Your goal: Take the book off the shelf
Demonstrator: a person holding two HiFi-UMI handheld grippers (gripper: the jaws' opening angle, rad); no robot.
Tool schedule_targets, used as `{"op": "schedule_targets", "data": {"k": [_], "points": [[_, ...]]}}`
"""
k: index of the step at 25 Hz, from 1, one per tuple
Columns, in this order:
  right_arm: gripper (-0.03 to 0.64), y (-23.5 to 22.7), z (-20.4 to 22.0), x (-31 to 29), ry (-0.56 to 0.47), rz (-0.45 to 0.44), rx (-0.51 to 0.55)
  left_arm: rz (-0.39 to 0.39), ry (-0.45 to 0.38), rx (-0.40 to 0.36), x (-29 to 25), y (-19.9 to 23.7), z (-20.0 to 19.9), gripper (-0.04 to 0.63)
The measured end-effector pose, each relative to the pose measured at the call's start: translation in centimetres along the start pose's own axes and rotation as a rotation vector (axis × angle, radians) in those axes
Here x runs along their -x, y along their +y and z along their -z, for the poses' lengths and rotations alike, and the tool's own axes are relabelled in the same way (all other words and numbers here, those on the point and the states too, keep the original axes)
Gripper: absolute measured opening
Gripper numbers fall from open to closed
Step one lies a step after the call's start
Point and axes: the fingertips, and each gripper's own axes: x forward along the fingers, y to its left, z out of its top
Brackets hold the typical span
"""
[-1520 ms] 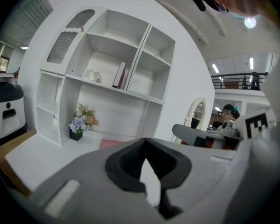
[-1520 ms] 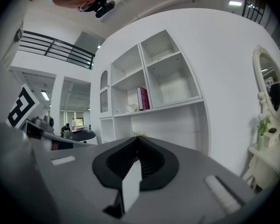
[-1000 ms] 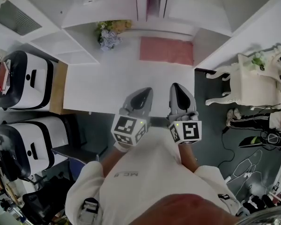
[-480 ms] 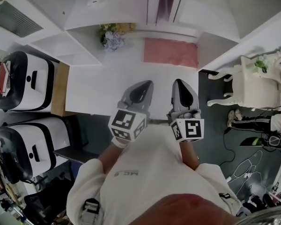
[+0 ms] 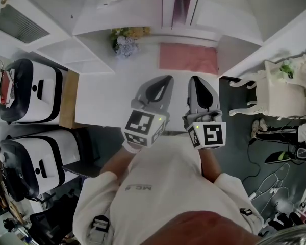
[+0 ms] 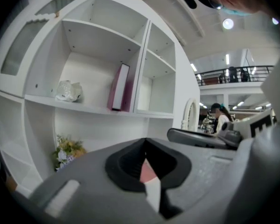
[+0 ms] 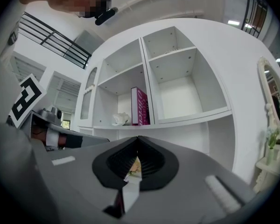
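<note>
Closest in, both tools are level over the near edge of the white desk [image 5: 107, 98]. The left gripper [image 5: 162, 80] has its jaws pressed together with nothing in them, only a thin slit showing in its own view [image 6: 147, 164]. The right gripper [image 5: 198, 79] matches it, jaws together and empty [image 7: 133, 167].

Out past the tips, a pink mat [image 5: 188, 57] lies on the desk at twelve o'clock, and a small bunch of flowers [image 5: 125, 40] sits at about eleven, tucked against the back.

Higher and farther, there's the shelf [image 6: 84, 107], and the book [image 5: 173, 4] is the target. It stands in the wide compartment, hard against the divider on that compartment's right side, with a crumpled white object [image 6: 67, 91] well apart from it at nine o'clock on the same board.

The book [image 7: 140, 106] sits almost dead at twelve from the right gripper, above the line of its jaws. From the left gripper it's nearer eleven [image 6: 120, 87]. Both are well apart from it, and neither looks clearly closer, though the right looks better lined up.

The long axis runs vertical, near enough upright. Its narrow pale edge faces out toward the grippers and the magenta covers run back into the shelf. Whichever gripper goes for it will need to rise and open before it can pinch that edge
</note>
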Motion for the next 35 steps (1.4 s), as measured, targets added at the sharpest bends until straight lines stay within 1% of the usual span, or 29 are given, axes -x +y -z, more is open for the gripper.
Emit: {"op": "schedule_targets", "data": {"k": [2,3,4,6,10,15,22,25,28,31,35], "points": [[-0.002,-0.2,-0.7,-0.3,-0.017,0.005,0.005,-0.004,-0.011,-0.023,-0.3,0.3,-0.7,0.000],[-0.002,-0.4,-1.0,-0.5,-0.023,0.009,0.005,-0.005,-0.014,-0.038,-0.6,0.5,-1.1,0.017],[-0.002,-0.5,-1.2,-0.6,-0.028,0.013,0.004,-0.006,-0.018,-0.055,-0.9,0.6,-1.5,0.055],[-0.002,-0.8,-1.6,-0.9,-0.036,0.019,0.003,-0.015,-0.038,-0.082,-1.4,1.0,-2.6,0.071],[-0.003,-1.2,-2.3,-1.1,-0.049,0.029,0.001,-0.049,-0.079,-0.094,-2.2,2.1,-4.7,0.085],[-0.002,-1.5,-2.9,-1.0,-0.049,0.029,0.014,-0.108,-0.092,-0.135,-3.5,3.6,-6.6,0.114],[-0.002,-0.8,-3.2,-0.8,-0.024,-0.021,0.050,-0.181,-0.109,-0.147,-5.5,5.9,-8.7,0.188],[-0.003,-1.0,-3.1,-0.6,-0.021,-0.018,0.040,-0.193,-0.127,-0.146,-6.1,6.6,-9.7,0.214],[-0.002,-0.9,-3.0,-0.6,-0.016,-0.019,0.037,-0.204,-0.142,-0.167,-6.8,7.5,-11.0,0.216],[-0.003,-0.9,-2.9,-0.5,-0.008,-0.022,0.037,-0.198,-0.153,-0.193,-7.5,7.7,-12.5,0.227],[-0.003,-0.9,-2.7,-0.5,-0.004,-0.021,0.029,-0.191,-0.156,-0.207,-8.9,7.9,-13.4,0.251]]}}
